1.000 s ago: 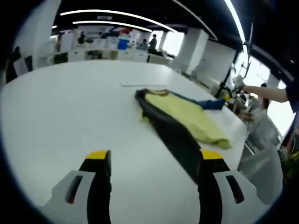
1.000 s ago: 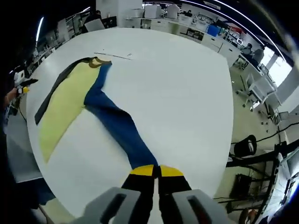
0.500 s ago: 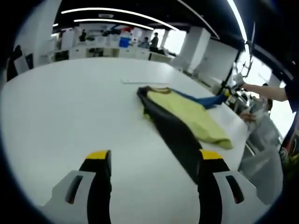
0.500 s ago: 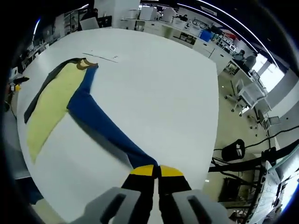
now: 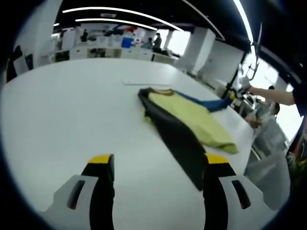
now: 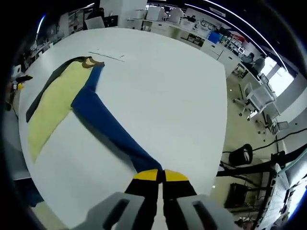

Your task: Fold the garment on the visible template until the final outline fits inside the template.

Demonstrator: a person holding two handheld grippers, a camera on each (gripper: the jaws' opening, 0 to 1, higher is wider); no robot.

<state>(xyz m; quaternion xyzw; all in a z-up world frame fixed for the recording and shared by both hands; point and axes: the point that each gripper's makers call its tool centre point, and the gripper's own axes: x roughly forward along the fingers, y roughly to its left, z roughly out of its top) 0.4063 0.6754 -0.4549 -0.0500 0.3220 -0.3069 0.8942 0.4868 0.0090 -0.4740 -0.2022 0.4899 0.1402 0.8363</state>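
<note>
The right gripper view shows the right claw (image 6: 160,176) clamped on the garment's (image 6: 67,96) blue sleeve (image 6: 110,132), stretched diagonally across the white table (image 6: 163,91). The left claw (image 5: 156,165) gapes wide, beside the dark sleeve (image 5: 180,143).

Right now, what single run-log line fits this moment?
right gripper: jaws shut on blue sleeve, pulled out from the garment | left gripper: jaws open, holding nothing | garment flat on white table, unfolded
</note>
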